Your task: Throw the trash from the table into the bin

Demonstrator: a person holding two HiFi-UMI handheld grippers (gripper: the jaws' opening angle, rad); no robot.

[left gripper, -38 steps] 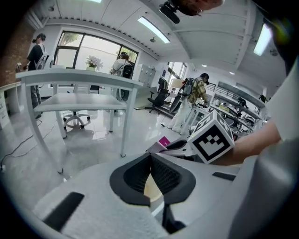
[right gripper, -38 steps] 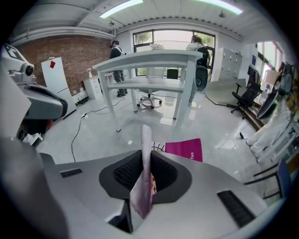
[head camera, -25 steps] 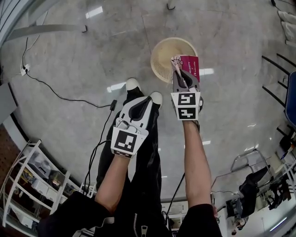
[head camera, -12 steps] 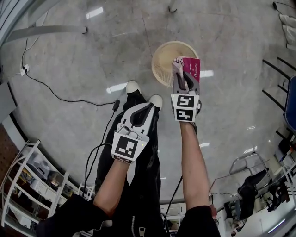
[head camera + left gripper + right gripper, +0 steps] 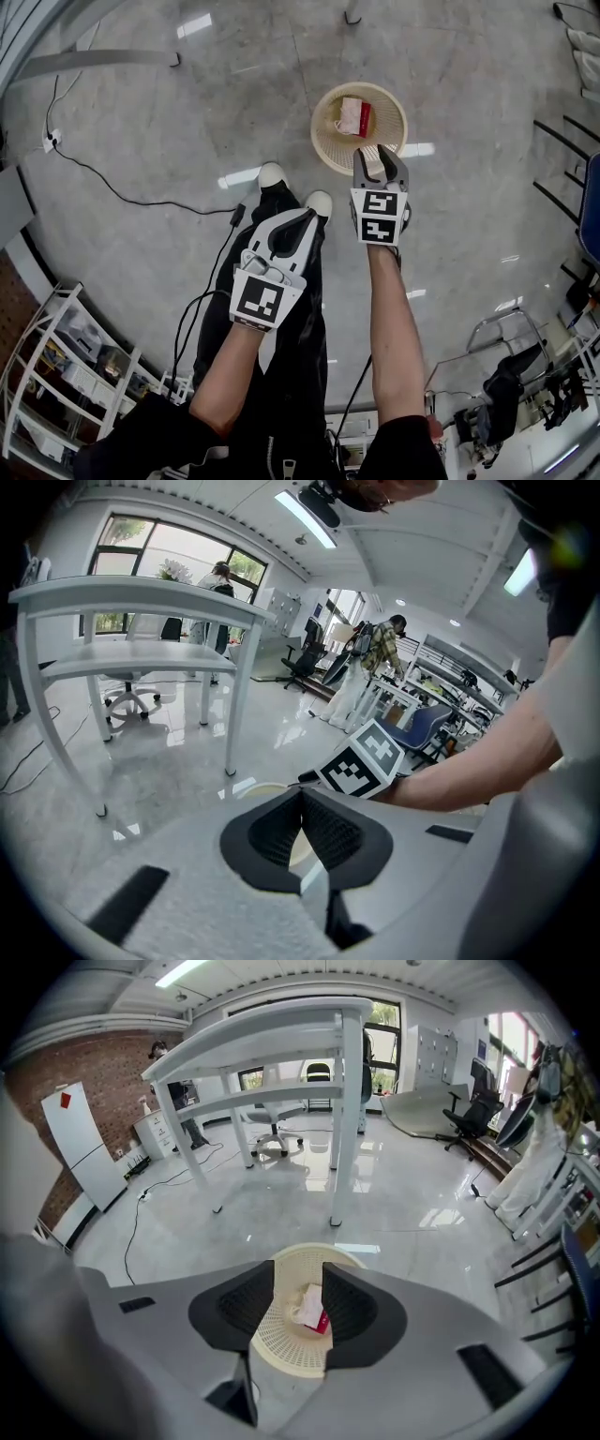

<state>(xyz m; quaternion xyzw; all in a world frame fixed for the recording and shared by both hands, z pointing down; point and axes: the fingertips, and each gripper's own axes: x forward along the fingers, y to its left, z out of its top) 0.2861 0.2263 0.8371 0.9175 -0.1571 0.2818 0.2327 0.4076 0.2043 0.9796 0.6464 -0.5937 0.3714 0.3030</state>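
Note:
A cream mesh bin point(image 5: 323, 141) stands on the grey floor. A red and white packet point(image 5: 354, 117) lies inside it with crumpled paper. My right gripper point(image 5: 376, 152) hangs just above the bin's near rim, its jaws opening with nothing between them. In the right gripper view the bin point(image 5: 281, 1344) and the packet point(image 5: 314, 1309) show through the gap of the right gripper point(image 5: 298, 1269). My left gripper point(image 5: 302, 216) hovers over the person's legs, left of the bin, shut and empty. In the left gripper view the left gripper point(image 5: 301, 795) has its tips touching.
A black cable point(image 5: 122, 192) runs across the floor at left. A white shelf rack point(image 5: 42, 375) stands at lower left, chairs and frames at right point(image 5: 553, 169). A white table's legs point(image 5: 342, 1119) rise beyond the bin. The person's shoes point(image 5: 269, 173) stand near the bin.
The red packet has left the right gripper's jaws and dropped into the bin; those jaws have spread apart. The left gripper has stayed in place.

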